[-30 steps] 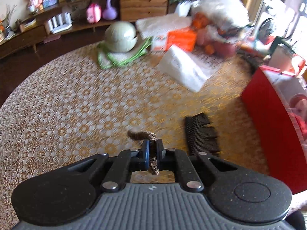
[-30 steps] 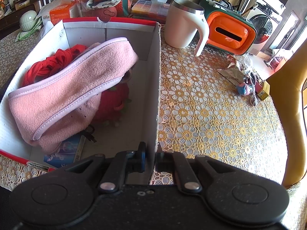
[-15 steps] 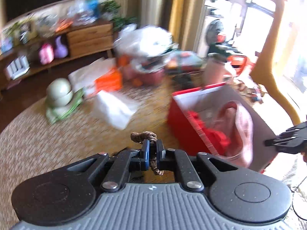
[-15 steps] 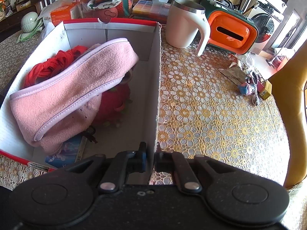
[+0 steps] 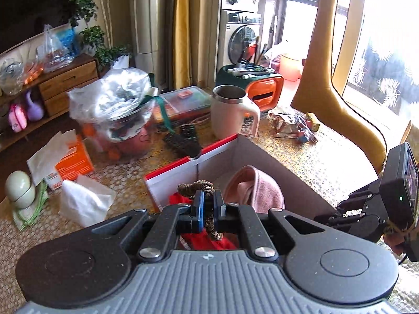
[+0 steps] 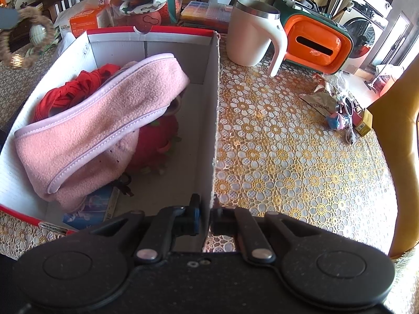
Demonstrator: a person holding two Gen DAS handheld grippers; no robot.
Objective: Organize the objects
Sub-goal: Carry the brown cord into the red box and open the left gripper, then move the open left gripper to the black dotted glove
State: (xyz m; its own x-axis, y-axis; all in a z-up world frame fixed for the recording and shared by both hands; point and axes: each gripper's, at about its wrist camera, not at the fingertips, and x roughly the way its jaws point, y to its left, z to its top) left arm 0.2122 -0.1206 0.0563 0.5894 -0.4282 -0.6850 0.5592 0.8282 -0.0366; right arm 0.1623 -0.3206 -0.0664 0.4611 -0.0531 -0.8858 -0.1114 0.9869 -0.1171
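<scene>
A brown looped hair tie (image 5: 201,187) is pinched between the closed fingers of the left gripper (image 5: 207,209), held in the air above the open red-and-white box (image 6: 214,110). The right gripper (image 6: 205,216) is clamped on the box's near side wall. Inside lie a pink fleece headband (image 6: 104,120), red cloth (image 6: 65,91) and what may be a red plush toy (image 6: 157,146). A cream mug (image 6: 248,31) stands on the floral desk (image 6: 288,157) just beyond the box.

- My table (image 6: 288,157) wears a gold, flower-patterned lace cloth.
- A red-and-white cardboard box (image 6: 214,104) sits on it.
- Just beyond the box stand a cream mug (image 6: 251,34) and an orange-fronted container (image 6: 316,44).
- Far left lie a white tissue pack (image 5: 83,201) and an orange carton (image 5: 73,162).
</scene>
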